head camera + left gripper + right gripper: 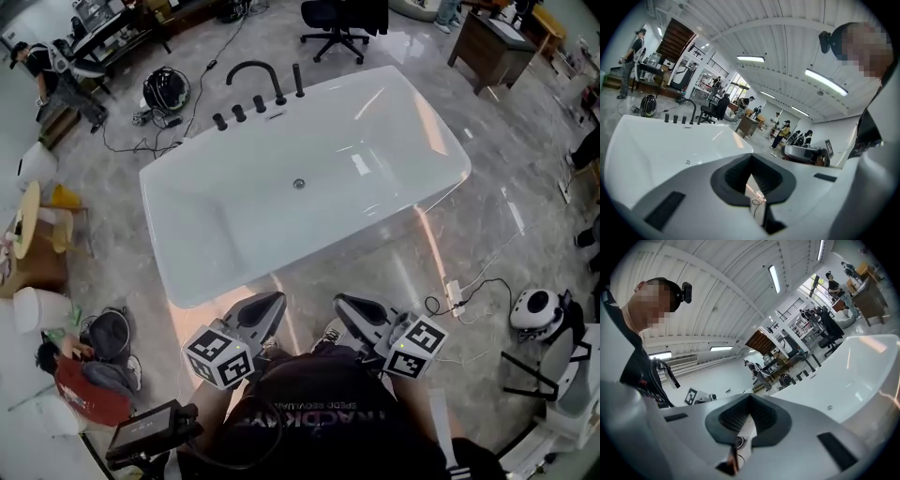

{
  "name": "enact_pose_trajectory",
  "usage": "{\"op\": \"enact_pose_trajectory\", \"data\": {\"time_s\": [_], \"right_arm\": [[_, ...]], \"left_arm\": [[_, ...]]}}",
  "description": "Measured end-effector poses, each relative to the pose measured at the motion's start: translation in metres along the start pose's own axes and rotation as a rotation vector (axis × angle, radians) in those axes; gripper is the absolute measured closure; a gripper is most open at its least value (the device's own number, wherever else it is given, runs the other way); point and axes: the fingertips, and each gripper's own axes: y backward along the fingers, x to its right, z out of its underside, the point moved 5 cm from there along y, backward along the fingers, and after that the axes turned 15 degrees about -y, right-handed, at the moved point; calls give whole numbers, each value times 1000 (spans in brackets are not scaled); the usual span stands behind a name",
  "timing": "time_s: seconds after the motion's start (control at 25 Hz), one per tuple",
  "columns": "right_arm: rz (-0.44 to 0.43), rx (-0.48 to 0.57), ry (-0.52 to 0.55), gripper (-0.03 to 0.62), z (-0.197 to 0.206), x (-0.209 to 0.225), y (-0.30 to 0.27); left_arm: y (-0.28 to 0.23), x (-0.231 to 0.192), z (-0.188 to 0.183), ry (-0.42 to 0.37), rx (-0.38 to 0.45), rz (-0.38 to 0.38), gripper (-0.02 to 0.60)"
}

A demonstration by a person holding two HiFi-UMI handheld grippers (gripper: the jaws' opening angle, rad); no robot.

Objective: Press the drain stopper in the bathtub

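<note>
We hold the left gripper (pixel 275 300) and right gripper (pixel 341 303), 2 closed, empty claws, outside the bathtub (pixel 375 141); its drain stopper (pixel 299 184) awaits pressing.

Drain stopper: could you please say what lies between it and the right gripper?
Head view: only the white bathtub's bare basin, near rim and grey floor, from round metal drain stopper to right gripper.

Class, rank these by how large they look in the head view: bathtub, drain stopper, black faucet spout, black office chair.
1. bathtub
2. black office chair, cropped by the top edge
3. black faucet spout, near the chair's size, so unsure
4. drain stopper
</note>
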Motion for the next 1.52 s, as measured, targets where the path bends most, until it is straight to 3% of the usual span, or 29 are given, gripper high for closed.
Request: {"op": "enact_pose_trajectory", "data": {"time_s": [0.48, 0.8, 1.2, 1.52], "right_arm": [[25, 15, -5, 577, -37, 32, 26], [88, 71, 1, 577, -58, 43, 26], [151, 143, 1, 577, -100, 60, -16], [136, 112, 0, 577, -117, 69, -71]], "left_arm": [[-40, 0, -12, 30, 7, -28, 574], [-79, -17, -14, 45, -18, 58, 574], [-112, -81, -51, 34, -14, 114, 574], [-106, -131, -69, 30, 14, 81, 574]]}}
